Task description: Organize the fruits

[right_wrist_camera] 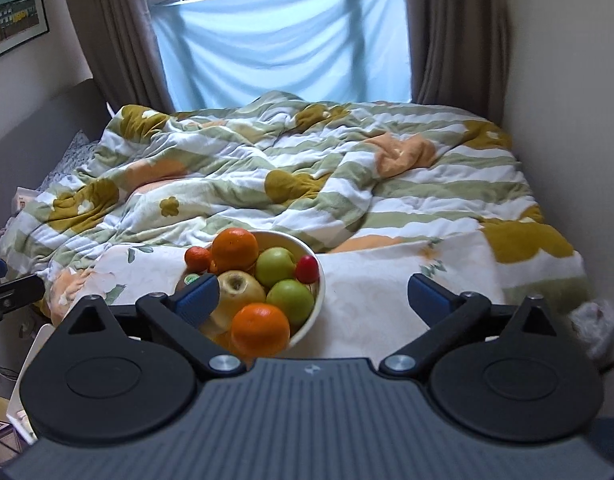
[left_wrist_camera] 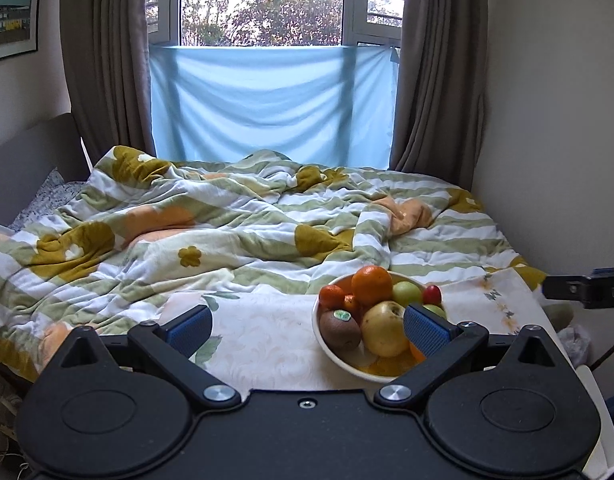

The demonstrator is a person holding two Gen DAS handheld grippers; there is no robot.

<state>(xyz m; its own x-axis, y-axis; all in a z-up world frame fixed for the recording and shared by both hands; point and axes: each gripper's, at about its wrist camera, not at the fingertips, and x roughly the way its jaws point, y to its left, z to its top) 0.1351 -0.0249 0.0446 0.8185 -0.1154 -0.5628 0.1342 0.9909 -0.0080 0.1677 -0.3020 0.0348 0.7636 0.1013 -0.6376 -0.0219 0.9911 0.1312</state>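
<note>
A white bowl (left_wrist_camera: 327, 346) full of fruit stands on a table with a pale floral cloth (left_wrist_camera: 267, 336). It holds a big orange (left_wrist_camera: 372, 285), a kiwi (left_wrist_camera: 339, 330), a yellow apple (left_wrist_camera: 383, 330), green apples and small red fruit. My left gripper (left_wrist_camera: 307, 330) is open and empty, its right finger over the bowl. In the right wrist view the bowl (right_wrist_camera: 313, 312) sits at lower left, with oranges (right_wrist_camera: 234, 249) (right_wrist_camera: 260, 328), green apples (right_wrist_camera: 275, 267) and the yellow apple (right_wrist_camera: 239, 289). My right gripper (right_wrist_camera: 313, 298) is open and empty, its left finger over the bowl.
A bed with a rumpled striped floral quilt (left_wrist_camera: 235, 224) lies just beyond the table. Brown curtains and a window with a blue sheet (left_wrist_camera: 267, 100) are behind it. A wall stands close on the right. The other gripper's black body (left_wrist_camera: 587, 288) pokes in at right.
</note>
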